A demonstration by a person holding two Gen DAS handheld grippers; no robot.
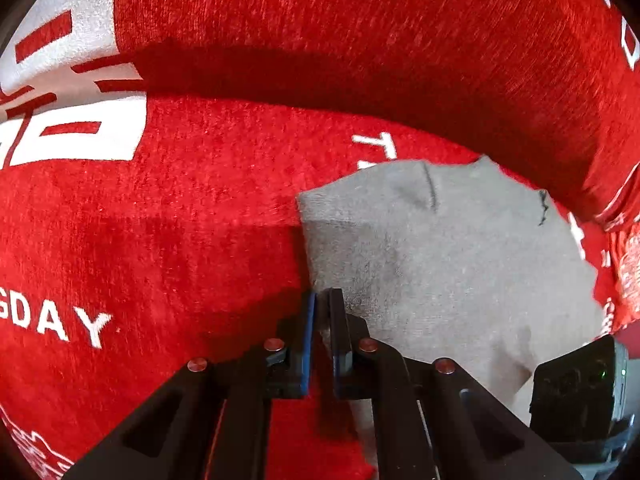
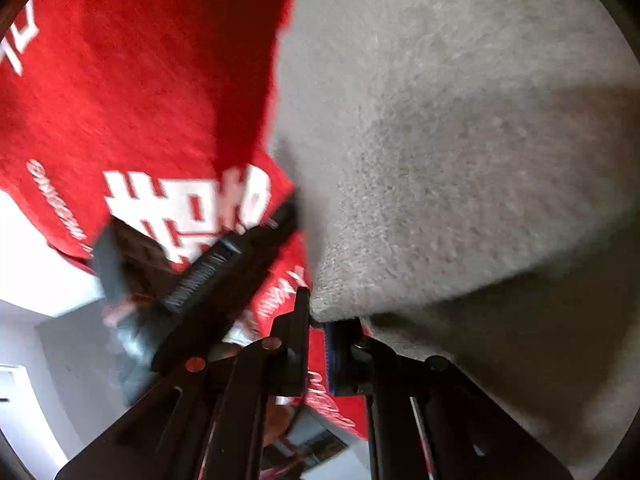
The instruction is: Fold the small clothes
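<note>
A small grey knit cloth lies on a red blanket. In the left wrist view my left gripper points down at the cloth's left edge. Its jaws are closed together with a sliver of grey fabric between the blue pads. In the right wrist view the same grey cloth fills the right side and bunches into a fold. That fold runs down into my right gripper, which is shut on it. The picture there is blurred.
The red blanket has white lettering and rises into a fold at the back. Its edge drops off to a pale floor. The left tool's black body crosses the right view, and the right tool's housing sits low right.
</note>
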